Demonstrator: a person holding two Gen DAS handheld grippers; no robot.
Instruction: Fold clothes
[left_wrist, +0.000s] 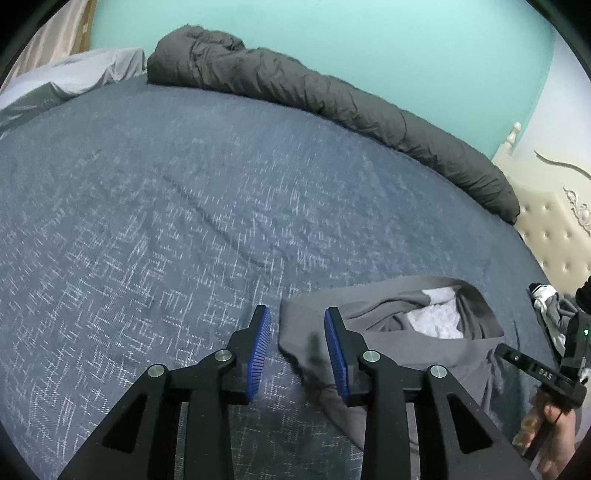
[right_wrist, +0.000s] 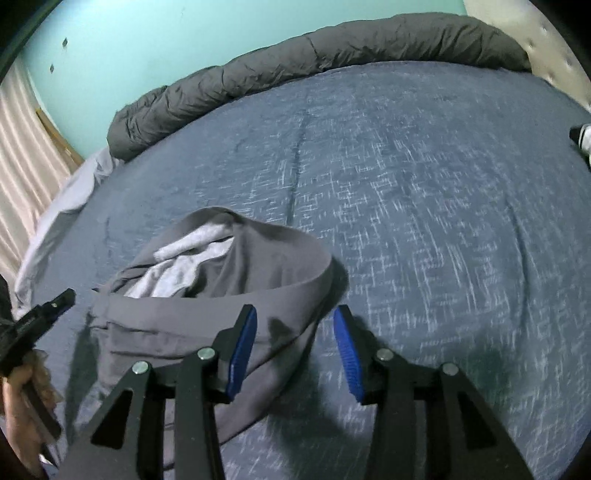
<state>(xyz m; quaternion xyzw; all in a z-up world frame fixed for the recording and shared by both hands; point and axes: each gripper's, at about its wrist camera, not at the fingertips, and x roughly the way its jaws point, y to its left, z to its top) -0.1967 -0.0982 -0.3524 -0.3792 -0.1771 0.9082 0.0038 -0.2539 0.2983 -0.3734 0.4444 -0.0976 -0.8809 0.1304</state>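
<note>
A grey garment (left_wrist: 402, 343) with a pale lining lies crumpled on the blue bedspread (left_wrist: 184, 206). My left gripper (left_wrist: 297, 321) is open, its blue pads straddling the garment's left corner from above. In the right wrist view the same grey garment (right_wrist: 221, 295) spreads below and left of my right gripper (right_wrist: 293, 321), which is open over the garment's right edge. The right gripper's body (left_wrist: 546, 373) shows at the right edge of the left view, a hand on its handle. The left gripper's body (right_wrist: 33, 325) shows at the left edge of the right view.
A rolled dark grey duvet (left_wrist: 332, 99) runs along the far edge of the bed against a turquoise wall (left_wrist: 369, 44). A cream tufted headboard (left_wrist: 554, 236) stands at the right. More clothes (left_wrist: 550, 310) lie near it. A pale sheet (right_wrist: 66, 206) hangs at the bed's left side.
</note>
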